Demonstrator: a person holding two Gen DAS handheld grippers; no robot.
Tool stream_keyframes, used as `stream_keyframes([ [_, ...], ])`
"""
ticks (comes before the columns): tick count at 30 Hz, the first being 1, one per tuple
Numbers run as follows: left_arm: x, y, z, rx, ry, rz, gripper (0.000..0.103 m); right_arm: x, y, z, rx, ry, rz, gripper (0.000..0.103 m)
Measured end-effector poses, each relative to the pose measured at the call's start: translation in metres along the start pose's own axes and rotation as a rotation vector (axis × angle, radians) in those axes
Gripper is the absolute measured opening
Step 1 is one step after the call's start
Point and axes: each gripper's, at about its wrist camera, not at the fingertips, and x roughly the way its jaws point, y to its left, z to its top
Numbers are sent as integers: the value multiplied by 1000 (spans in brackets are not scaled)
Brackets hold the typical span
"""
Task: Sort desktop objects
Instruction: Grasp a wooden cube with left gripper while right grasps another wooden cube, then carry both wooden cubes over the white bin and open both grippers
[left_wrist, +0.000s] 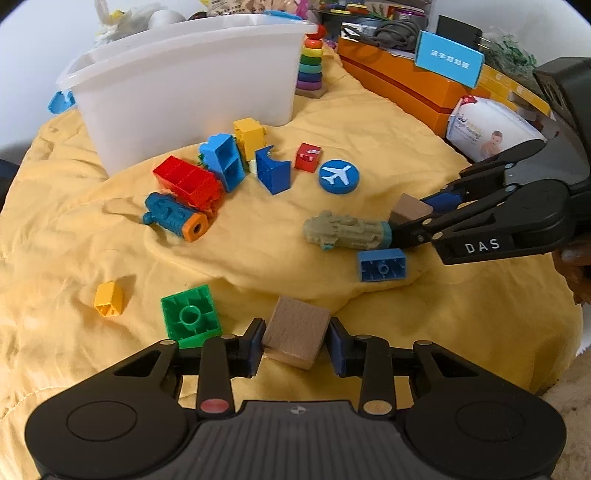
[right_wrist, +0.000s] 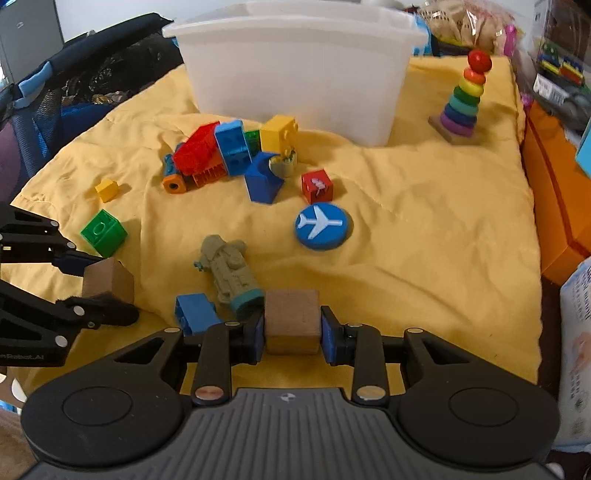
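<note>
With each tool pinching a wooden block, left tool (left_wrist: 295, 341) and right tool (right_wrist: 292, 326), carry both to the white bin (right_wrist: 295, 66) at frame top.

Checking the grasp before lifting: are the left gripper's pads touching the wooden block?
Touching. The left wrist view shows both blue pads of the left gripper pressed against opposite sides of the wooden block, with no gap.
</note>
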Motion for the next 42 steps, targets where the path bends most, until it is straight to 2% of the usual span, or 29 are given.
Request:
stream_keyframes([
  [5,-9,4,6,-27,-15,-13,39,-4,6,-3,-58,-6,-15,33],
  [11,-35,21,38,-62,-106,39,39,-16,7,14,-68,-38,-9,33],
  [22,-82,62,126,-88,-355,150,39,-54,-1,96,-94,-247,-25,33],
  [28,-83,86,181,-77,-425,202,39,-60,-13,157,-80,-350,-34,33],
  [33,-59,102,209,-115,-406,191,39,-50,-18,196,-84,-397,-68,33],
  [39,-2,121,206,-151,-292,212,39,-14,-21,210,-30,-333,-55,33],
  [42,10,126,202,-161,-242,195,40,1,-24,209,2,-308,-47,33],
])
